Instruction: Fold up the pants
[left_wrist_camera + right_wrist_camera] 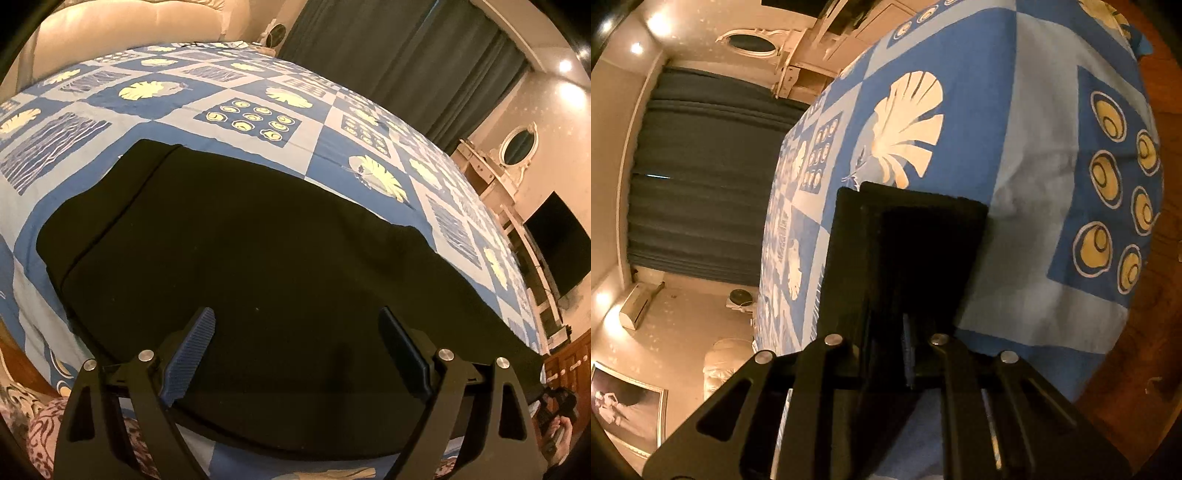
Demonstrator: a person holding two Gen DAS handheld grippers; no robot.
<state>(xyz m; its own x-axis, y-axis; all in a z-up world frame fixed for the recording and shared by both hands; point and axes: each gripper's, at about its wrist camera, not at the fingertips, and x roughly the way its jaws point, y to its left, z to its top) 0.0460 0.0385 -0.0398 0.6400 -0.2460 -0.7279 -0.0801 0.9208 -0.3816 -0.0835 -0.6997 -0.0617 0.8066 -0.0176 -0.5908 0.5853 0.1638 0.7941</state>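
From my left gripper I look across the black pants, which lie flat on the blue patterned bedspread near the edge of the bed closest to me; a seam and a second layer show along their left side, so I judge that they have been doubled leg over leg, lengthwise. That gripper hovers with its fingers spread wide and nothing between them, just above the near edge of the cloth. My right gripper has its fingers pressed together on a dark layered strip of the pants, seemingly at one end (which end, waistband or hem, I cannot tell in this dim light). So I reckon the first fold is done, and what is left is to carry the pinched end over to the other end, perhaps fold once more, then smooth the stack. As for writing, I see no brand, label or readable text on the pants, the bedspread or the grippers.
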